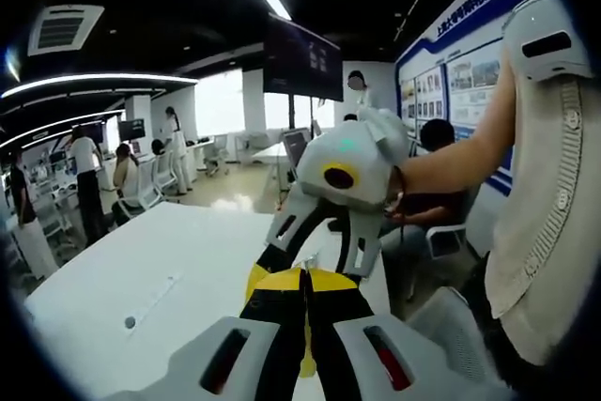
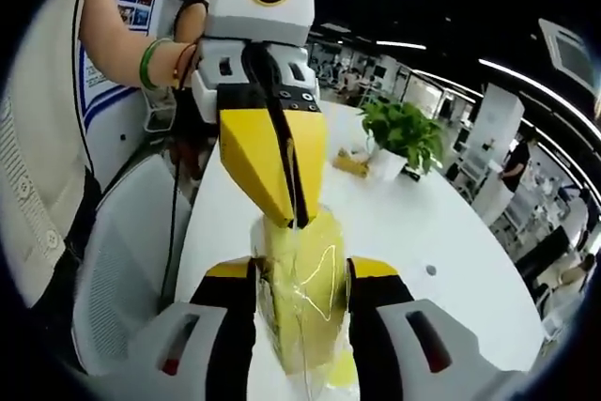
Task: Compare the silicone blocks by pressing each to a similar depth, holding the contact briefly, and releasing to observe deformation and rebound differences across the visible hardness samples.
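A yellow translucent silicone block (image 2: 310, 316) in clear wrap stands between the yellow-tipped jaws of my right gripper (image 2: 302, 269), which is shut on it above the white table (image 2: 441, 223). My left gripper (image 2: 294, 218) comes down from the upper left with its yellow jaws shut together, and its tip touches the top of the block. In the left gripper view, my left gripper (image 1: 303, 274) is shut and points at the white right gripper (image 1: 312, 258), whose jaws flank its tip. The left jaws hide most of the block there.
A potted plant (image 2: 404, 133) and a small yellow object (image 2: 349, 161) sit further along the table. A white chair (image 2: 122, 260) stands beside the table edge. The person's arm (image 1: 451, 161) holds the right gripper. Several people (image 1: 89, 185) and desks fill the office behind.
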Motion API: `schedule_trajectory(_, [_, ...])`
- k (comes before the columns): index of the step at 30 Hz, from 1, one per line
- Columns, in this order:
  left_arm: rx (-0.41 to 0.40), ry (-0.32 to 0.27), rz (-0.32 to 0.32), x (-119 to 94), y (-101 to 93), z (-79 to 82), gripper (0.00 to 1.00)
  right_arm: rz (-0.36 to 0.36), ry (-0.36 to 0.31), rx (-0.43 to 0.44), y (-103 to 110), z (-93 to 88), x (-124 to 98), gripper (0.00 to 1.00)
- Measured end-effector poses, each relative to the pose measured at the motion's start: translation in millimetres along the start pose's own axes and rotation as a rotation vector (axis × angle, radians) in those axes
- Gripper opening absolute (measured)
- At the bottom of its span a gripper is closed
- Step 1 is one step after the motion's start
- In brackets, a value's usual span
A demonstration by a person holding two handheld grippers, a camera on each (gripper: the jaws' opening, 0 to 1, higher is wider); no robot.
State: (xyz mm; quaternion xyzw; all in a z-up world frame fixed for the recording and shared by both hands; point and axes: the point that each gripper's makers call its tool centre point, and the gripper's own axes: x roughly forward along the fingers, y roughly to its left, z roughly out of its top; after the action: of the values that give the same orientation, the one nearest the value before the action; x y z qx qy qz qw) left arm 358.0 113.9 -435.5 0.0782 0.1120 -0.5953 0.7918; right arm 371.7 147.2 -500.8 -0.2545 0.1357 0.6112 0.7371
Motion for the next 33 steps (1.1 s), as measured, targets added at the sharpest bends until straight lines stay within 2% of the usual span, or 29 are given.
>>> schedule_trajectory(7, [-0.044,0.003,0.025,-1,4.9,-13.2,0.00,-0.010,-0.009,0.021,1,-3.0,1,0.38])
schedule_trajectory(12, [-0.091,-0.005,0.041,-3,8.9,-20.9,0.00,-0.031,-0.044,0.053,0,-1.9,-3,0.40])
schedule_trajectory(18, [-0.142,-0.008,0.077,-7,16.5,-30.1,0.00,-0.086,-0.107,0.148,0,-4.9,-10,0.49])
schedule_trajectory(19, [-0.153,-0.009,0.087,-8,18.6,-32.2,0.00,-0.118,-0.139,0.181,-3,-3.2,-12,0.51])
schedule_trajectory(20, [-0.165,-0.010,0.095,-8,20.4,-34.0,0.00,-0.129,-0.140,0.207,-3,-5.5,-14,0.54])
schedule_trajectory(23, [-0.200,-0.012,0.120,-11,27.1,-40.6,0.00,-0.157,-0.170,0.226,-2,-9.0,-21,0.60])
schedule_trajectory(27, [-0.275,-0.019,0.154,-14,38.0,-52.0,0.00,-0.208,-0.208,0.278,2,-17.5,-29,0.66])
schedule_trajectory(30, [-0.293,-0.020,0.162,-15,42.7,-60.2,0.00,-0.232,-0.222,0.386,9,-30.6,-32,0.69])
schedule_trajectory(33, [-0.318,-0.009,0.176,-14,46.7,-71.2,0.00,-0.276,-0.254,0.443,11,-37.8,-37,0.69])
